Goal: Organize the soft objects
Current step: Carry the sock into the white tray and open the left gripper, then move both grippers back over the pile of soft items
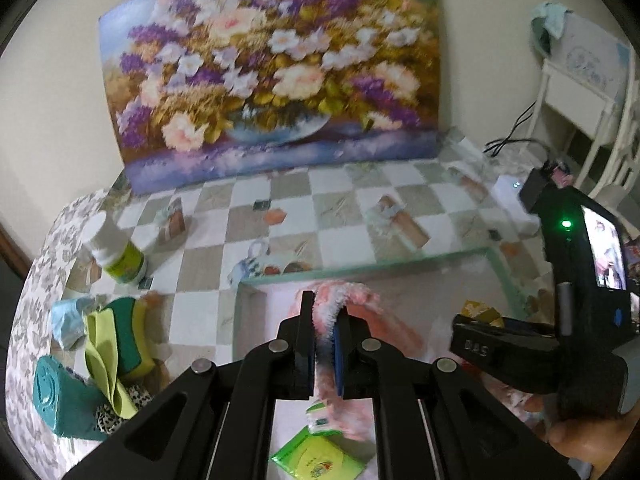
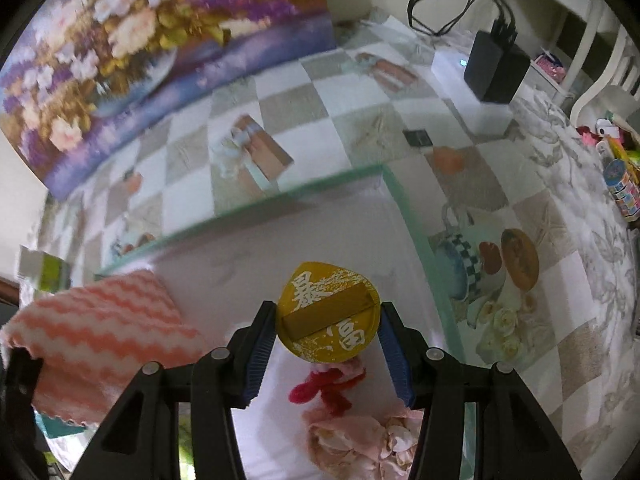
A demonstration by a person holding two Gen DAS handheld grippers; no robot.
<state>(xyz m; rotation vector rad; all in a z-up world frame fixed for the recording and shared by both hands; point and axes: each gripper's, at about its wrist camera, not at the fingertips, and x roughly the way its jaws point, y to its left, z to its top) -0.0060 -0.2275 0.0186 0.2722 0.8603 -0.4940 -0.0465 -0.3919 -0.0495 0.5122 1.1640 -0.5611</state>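
My left gripper [image 1: 325, 344] is shut on the edge of a pink-and-white zigzag cloth [image 1: 340, 304] and holds it over a white tray with a green rim [image 1: 360, 270]. The same cloth hangs at the left of the right wrist view [image 2: 100, 332]. My right gripper [image 2: 326, 344] is open around a gold ingot-shaped plush with white characters [image 2: 328, 312], its fingers apart from it on both sides. The right gripper also shows in the left wrist view [image 1: 500, 344]. A pink crumpled fabric piece with red trim [image 2: 356, 428] lies under the right gripper inside the tray [image 2: 404, 200].
At the left lie a yellow-green cloth [image 1: 104, 344], a green sponge [image 1: 128, 328], a teal object [image 1: 56, 392] and a white bottle [image 1: 116, 252]. A green packet [image 1: 316, 456] lies in the tray. A flower painting [image 1: 272, 72] stands behind. A black box on a white device [image 2: 492, 68] stands far right.
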